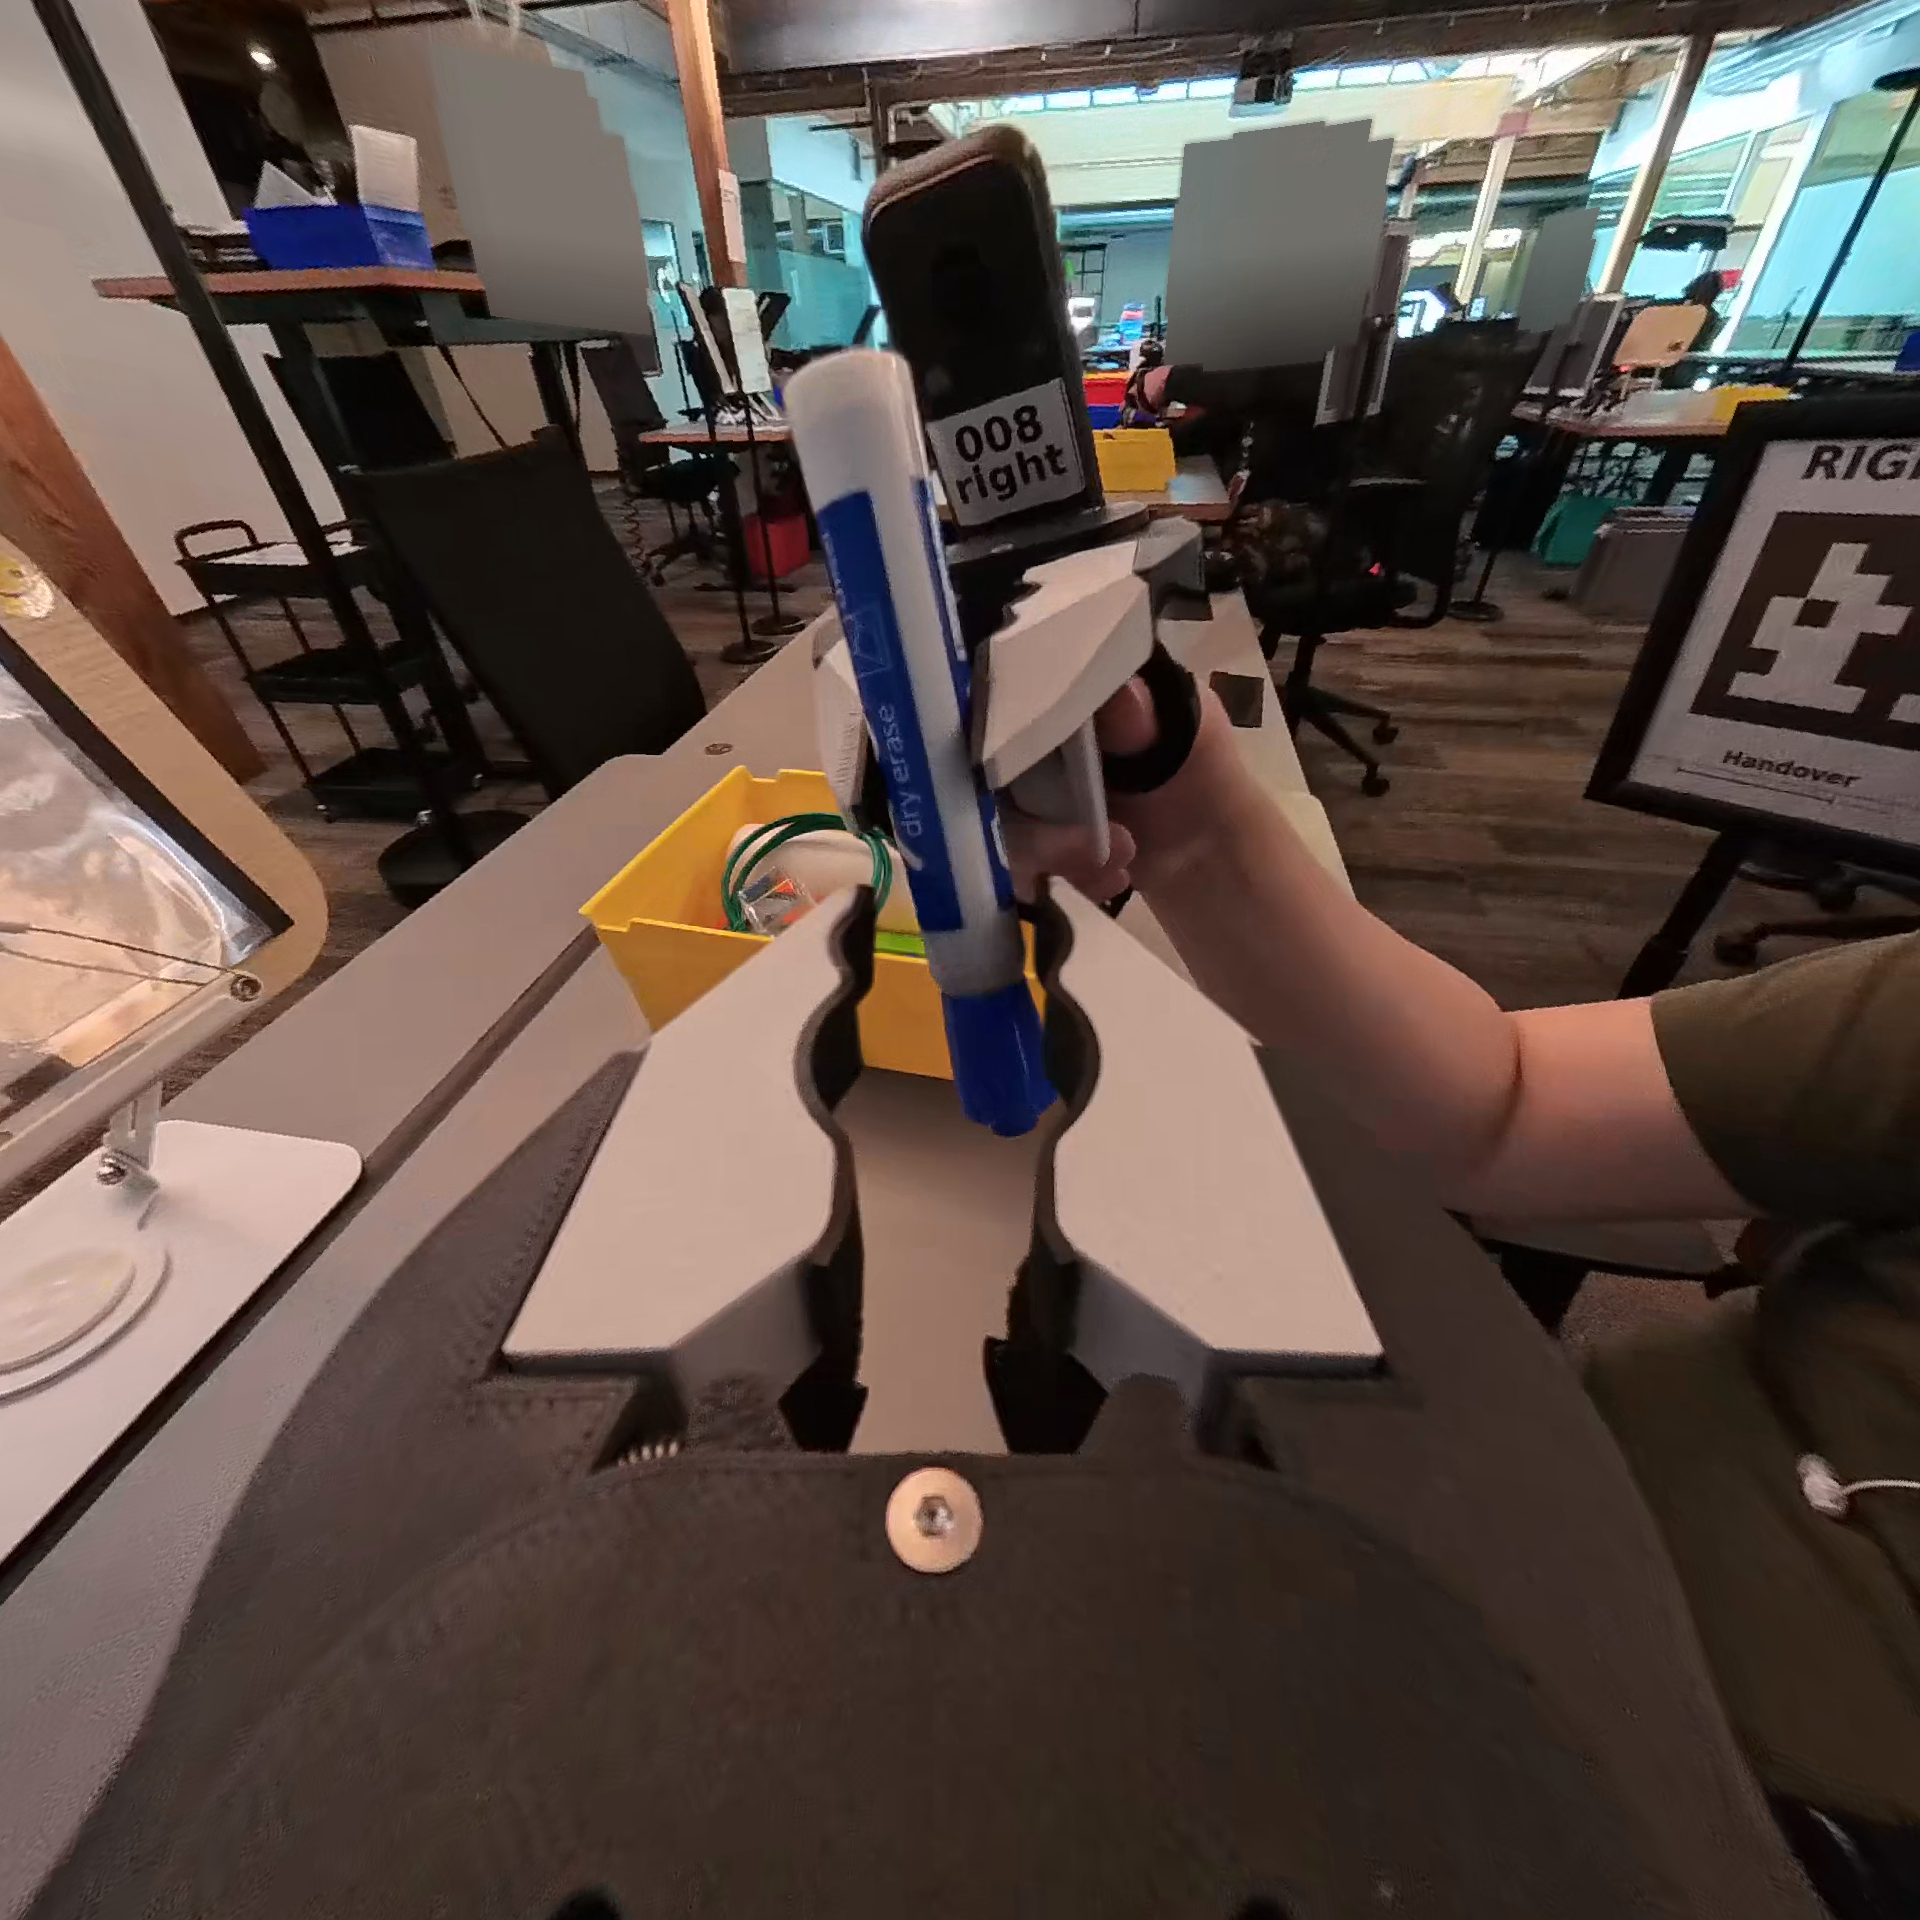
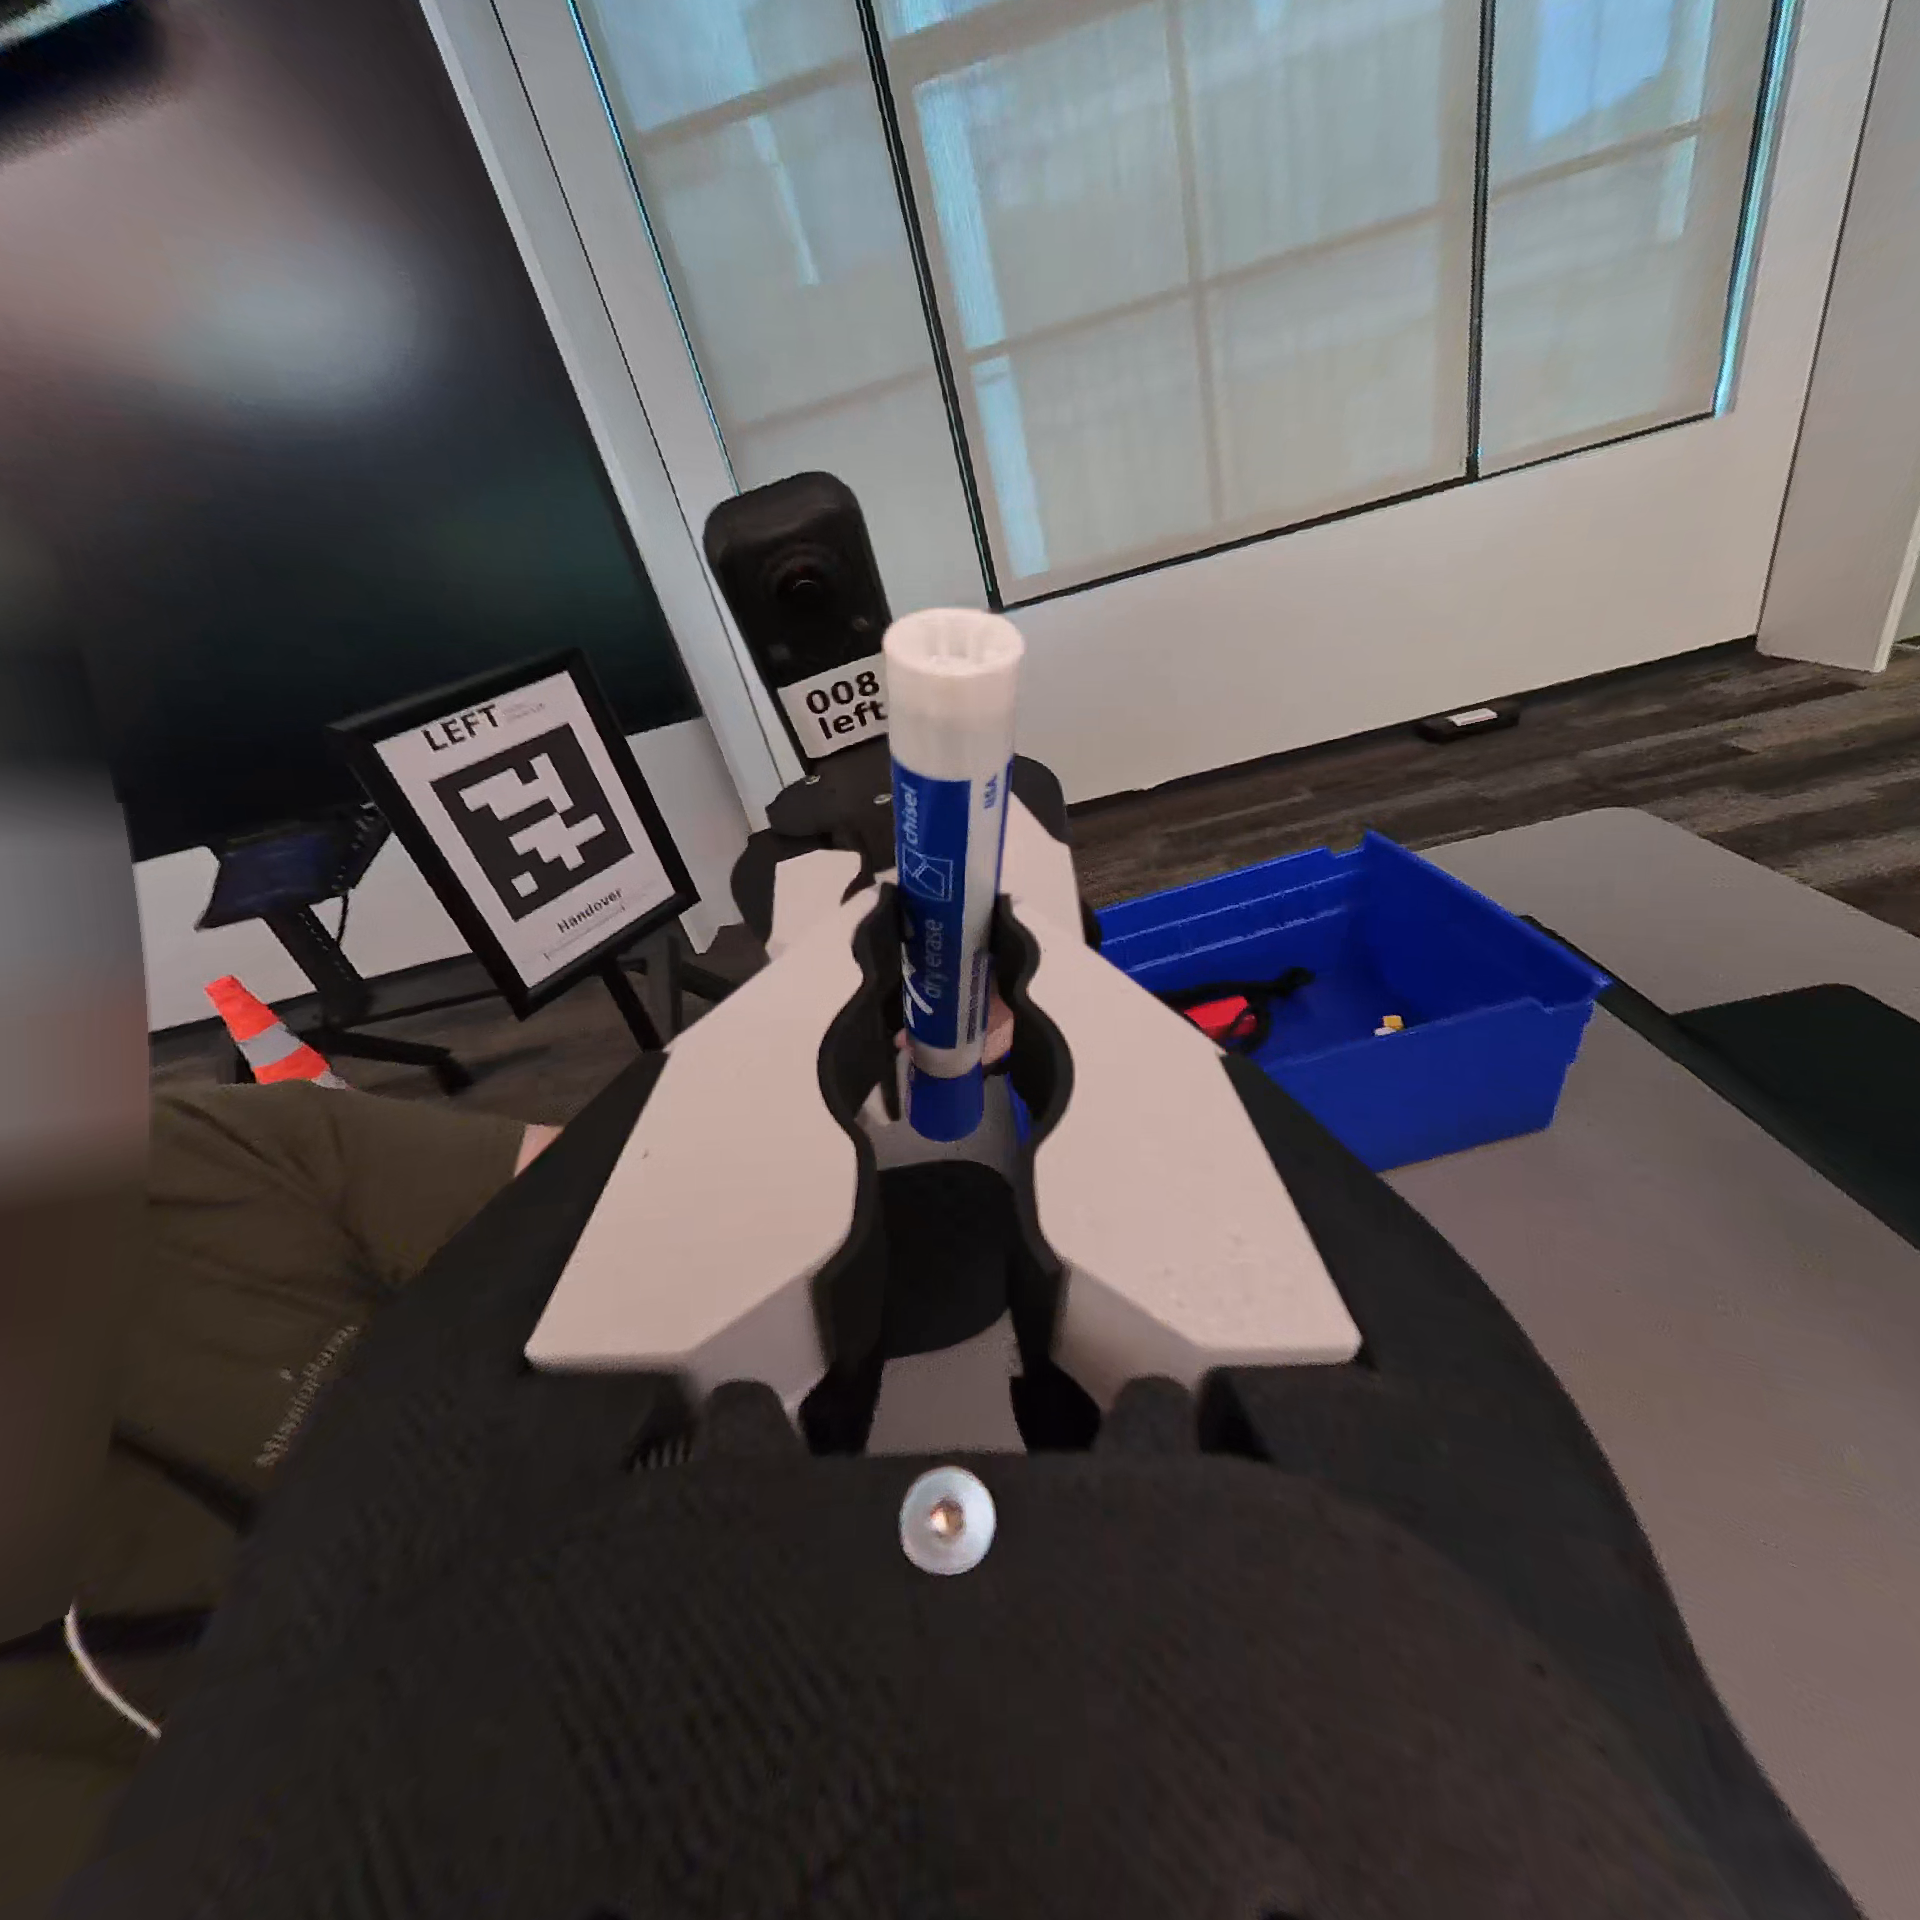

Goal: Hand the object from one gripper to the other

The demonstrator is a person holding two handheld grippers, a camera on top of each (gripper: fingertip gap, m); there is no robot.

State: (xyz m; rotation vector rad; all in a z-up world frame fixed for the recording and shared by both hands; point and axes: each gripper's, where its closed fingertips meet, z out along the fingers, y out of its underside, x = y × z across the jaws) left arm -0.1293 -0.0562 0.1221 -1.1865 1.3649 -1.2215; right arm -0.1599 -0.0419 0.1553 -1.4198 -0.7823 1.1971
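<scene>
A dry-erase marker [image 1: 914,727] with a white barrel, blue label and blue cap stands nearly upright, cap end down. My right gripper [image 2: 943,914] is shut on the marker [image 2: 940,935] around its lower barrel. In the left wrist view the right gripper [image 1: 904,748] faces me and holds the marker in the air. My left gripper [image 1: 951,914] is open. The marker's blue cap [image 1: 997,1049] hangs between its fingertips, closer to the right finger [image 1: 1143,1091], and I cannot tell if it touches. The left gripper's white fingers [image 2: 816,883] show just behind the marker in the right wrist view.
A yellow bin [image 1: 665,914] with small items sits on the grey table [image 1: 436,1039] beyond my left gripper. A blue bin [image 2: 1455,997] sits on the table to the right. Framed marker signs [image 2: 520,821] stand on stands. An orange cone [image 2: 260,1029] is on the floor. A person's forearm [image 1: 1403,1039] reaches in. The grippers are tip to tip, or close to it.
</scene>
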